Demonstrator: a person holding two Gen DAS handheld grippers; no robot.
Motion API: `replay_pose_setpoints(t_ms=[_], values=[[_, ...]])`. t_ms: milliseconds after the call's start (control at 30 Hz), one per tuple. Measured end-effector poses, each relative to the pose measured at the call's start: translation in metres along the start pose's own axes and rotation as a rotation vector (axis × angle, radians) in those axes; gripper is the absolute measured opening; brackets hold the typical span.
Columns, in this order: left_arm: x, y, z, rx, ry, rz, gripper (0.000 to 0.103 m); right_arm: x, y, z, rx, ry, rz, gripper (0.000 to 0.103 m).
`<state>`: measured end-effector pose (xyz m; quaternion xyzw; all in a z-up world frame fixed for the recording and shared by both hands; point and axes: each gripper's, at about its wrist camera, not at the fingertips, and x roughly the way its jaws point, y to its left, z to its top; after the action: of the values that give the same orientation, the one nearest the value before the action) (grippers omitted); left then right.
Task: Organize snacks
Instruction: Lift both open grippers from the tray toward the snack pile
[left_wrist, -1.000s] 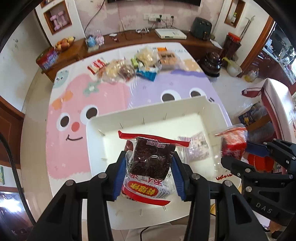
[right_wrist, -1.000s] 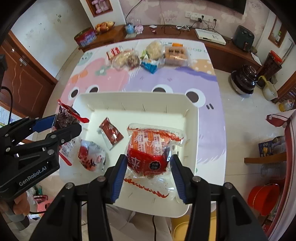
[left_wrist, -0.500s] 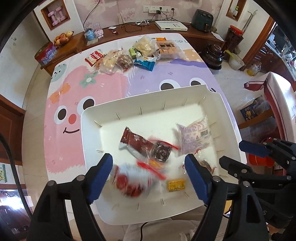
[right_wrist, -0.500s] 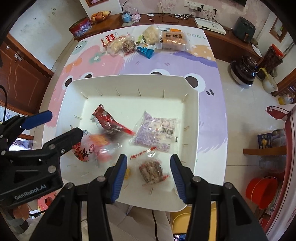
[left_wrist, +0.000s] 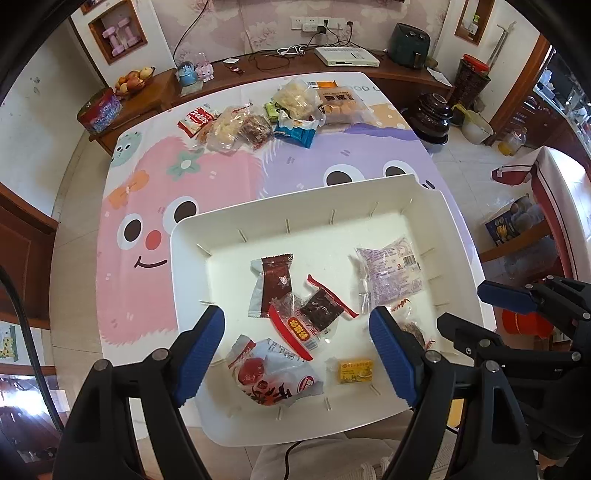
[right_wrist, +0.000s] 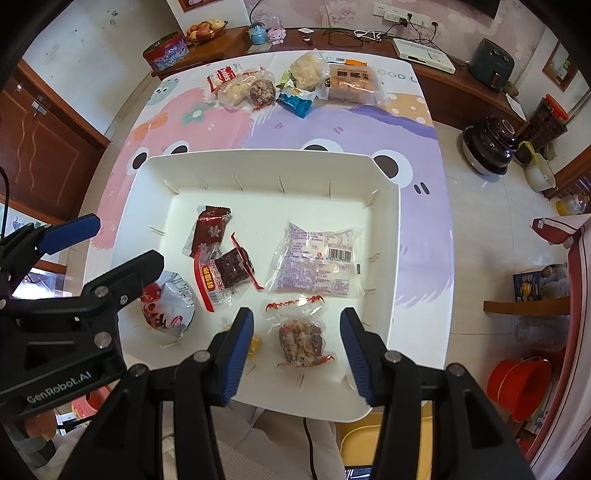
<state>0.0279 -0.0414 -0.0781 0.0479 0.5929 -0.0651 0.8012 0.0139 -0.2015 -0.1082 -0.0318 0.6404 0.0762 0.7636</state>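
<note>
Snacks (right_wrist: 225, 273) below "GenRobot.AI" claw (right_wrist: 110, 243)

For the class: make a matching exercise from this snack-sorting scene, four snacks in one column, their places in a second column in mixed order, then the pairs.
Snacks
1. purple packet
2. yellow packet
3. blue packet
4. brown packet

Places
A. far end of the table, outside the tray
B. right side of the tray
C. tray's near edge
D. left of the purple packet, in the tray

Pairs: 1-B, 2-C, 3-A, 4-D
</note>
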Motion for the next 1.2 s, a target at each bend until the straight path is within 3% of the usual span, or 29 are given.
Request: replay_pose_setpoints(t_ms=[700, 1000, 1200], values=[[-0.001, 0.006, 0.013, 0.014, -0.011, 0.019, 0.08, 0.0, 0.0, 0.017, -0.01, -0.013, -0.004, 0.049], [-0.006, 0.03, 0.061, 0.002, -0.051, -0.006, 0.08, -0.009, -0.008, 0.052, 0.011, -0.077, -0.015, 0.049], [-0.009, 0.052, 0.111, 0.029, -0.115, 0.039, 0.08, -0.023, -0.014, 0.097, 0.012, -0.145, -0.025, 0.049]])
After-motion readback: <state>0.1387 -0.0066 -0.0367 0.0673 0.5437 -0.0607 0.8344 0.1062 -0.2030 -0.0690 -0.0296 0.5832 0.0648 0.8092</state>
